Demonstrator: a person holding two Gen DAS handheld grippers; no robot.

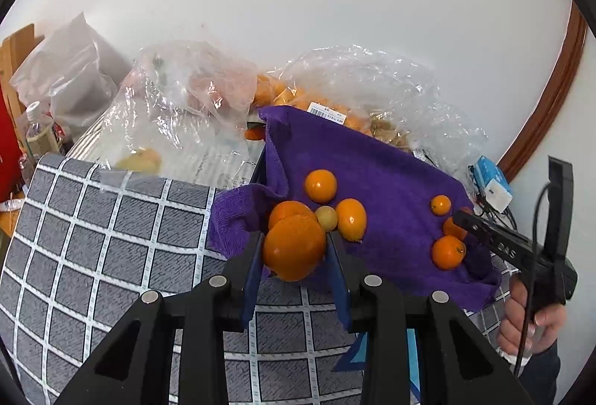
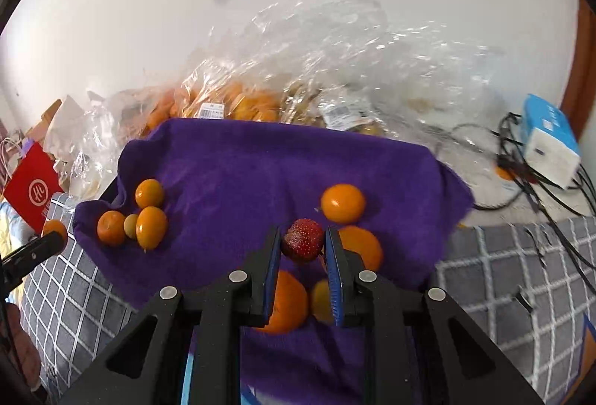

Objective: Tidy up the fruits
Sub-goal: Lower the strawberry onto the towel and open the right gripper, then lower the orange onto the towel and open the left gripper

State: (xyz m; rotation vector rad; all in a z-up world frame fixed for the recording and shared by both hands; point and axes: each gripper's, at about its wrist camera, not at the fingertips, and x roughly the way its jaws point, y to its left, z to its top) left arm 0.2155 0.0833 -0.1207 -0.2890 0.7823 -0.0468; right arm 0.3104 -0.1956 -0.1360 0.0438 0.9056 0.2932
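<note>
My left gripper (image 1: 294, 244) is shut on a large orange (image 1: 294, 247), held over the near left edge of a purple towel (image 1: 391, 181). Several small oranges (image 1: 321, 185) and a pale yellow fruit (image 1: 326, 218) lie on the towel. My right gripper (image 2: 302, 241) is shut on a red strawberry (image 2: 302, 244) above the towel (image 2: 260, 163). Oranges (image 2: 342, 202) lie right of it and below its fingers; a cluster (image 2: 151, 227) sits at the towel's left. The right gripper also shows in the left wrist view (image 1: 484, 230).
Clear plastic bags of oranges (image 1: 335, 99) and other produce (image 1: 178, 99) lie behind the towel. A grey checked cloth (image 1: 93, 237) covers the surface. A blue-white box with black cables (image 2: 551, 144) sits at the right. A red bag (image 2: 33, 192) and a bottle (image 1: 37, 129) stand at the left.
</note>
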